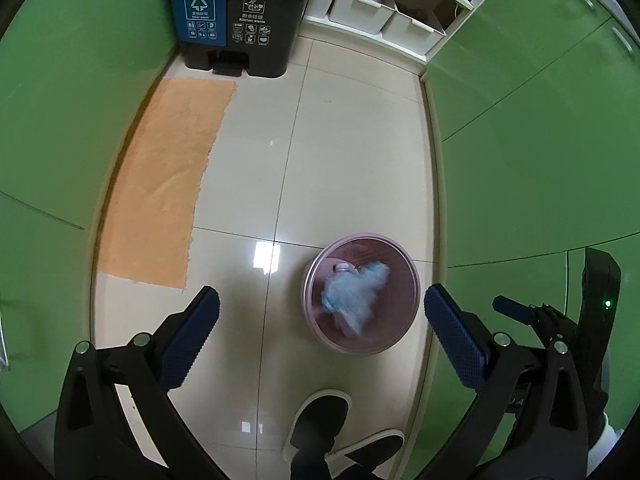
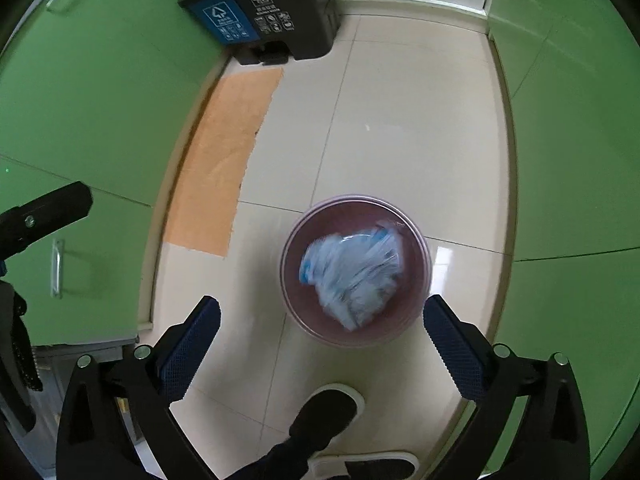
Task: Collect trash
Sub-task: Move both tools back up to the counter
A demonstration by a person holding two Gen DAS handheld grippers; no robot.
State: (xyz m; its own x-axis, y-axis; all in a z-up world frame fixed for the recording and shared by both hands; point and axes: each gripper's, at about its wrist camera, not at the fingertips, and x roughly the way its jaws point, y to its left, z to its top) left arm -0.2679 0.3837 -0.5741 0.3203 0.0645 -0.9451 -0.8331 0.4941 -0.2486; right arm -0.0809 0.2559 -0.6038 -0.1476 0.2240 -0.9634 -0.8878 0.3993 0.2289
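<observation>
A round pink bin [image 1: 404, 334] [image 2: 296, 236] stands on the tiled floor. Inside it lies a crumpled pale blue plastic bag [image 1: 354, 294] [image 2: 352, 276], blurred in both views, with a white bottle cap [image 1: 343, 267] showing beside it. My left gripper [image 1: 322, 308] hangs above the floor just left of the bin, open and empty. My right gripper [image 2: 322, 308] is open above the bin's near rim, nothing between its blue pads [image 2: 192, 344]. The right gripper's fingertip [image 1: 516, 309] shows at the right edge of the left wrist view.
A black two-part pedal bin [image 1: 240, 20] [image 2: 268, 20] stands at the far end beside an orange mat [image 1: 168, 184] [image 2: 224, 160]. Green cabinet doors [image 1: 540, 140] line both sides. White storage boxes [image 1: 384, 12] sit on a low shelf. The person's black-and-white shoes [image 1: 320, 428] [image 2: 328, 416] stand near the bin.
</observation>
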